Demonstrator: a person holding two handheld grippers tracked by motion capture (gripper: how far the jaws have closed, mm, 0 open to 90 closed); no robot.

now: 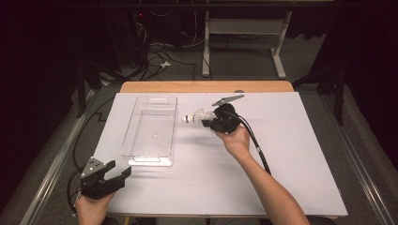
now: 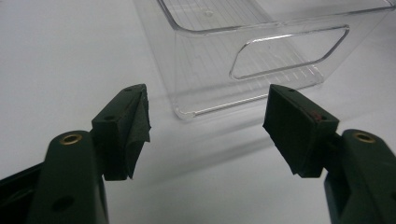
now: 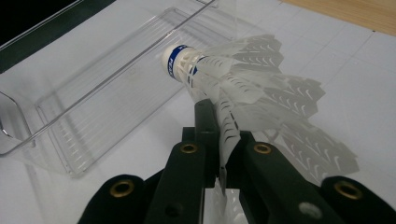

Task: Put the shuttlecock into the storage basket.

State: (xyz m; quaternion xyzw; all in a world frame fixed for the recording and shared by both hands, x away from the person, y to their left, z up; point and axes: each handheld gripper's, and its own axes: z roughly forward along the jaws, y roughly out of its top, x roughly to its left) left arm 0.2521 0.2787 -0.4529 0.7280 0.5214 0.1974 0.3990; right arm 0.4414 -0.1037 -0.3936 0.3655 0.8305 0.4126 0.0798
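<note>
White feathered shuttlecock with a white cork tip and blue band [image 3: 219,77] clamped by its skirt in the right gripper [image 1: 212,123], jaws squeezed together on one edge of the feathers, seen plainly in the right gripper view. Held clear above the white table sheet [image 1: 291,154], just beside the right long wall of the clear plastic rectangular bin [image 1: 151,129], cork outside the rim by the high view. Long axis roughly level and crosswise to the bin's length: cork tip [image 1: 186,118] aimed left toward the bin, feather skirt flaring back to the right over the jaws. Shuttlecock projecting forward past the jaw tips, cork end farthest from the hand [image 1: 237,140]. Left gripper [image 1: 118,172] low at the near left corner of the sheet, jaws spread wide apart with nothing between them, pads [image 2: 299,133] facing the near short end of the bin and its cut-out handle [image 2: 288,51], apart from it.
</note>
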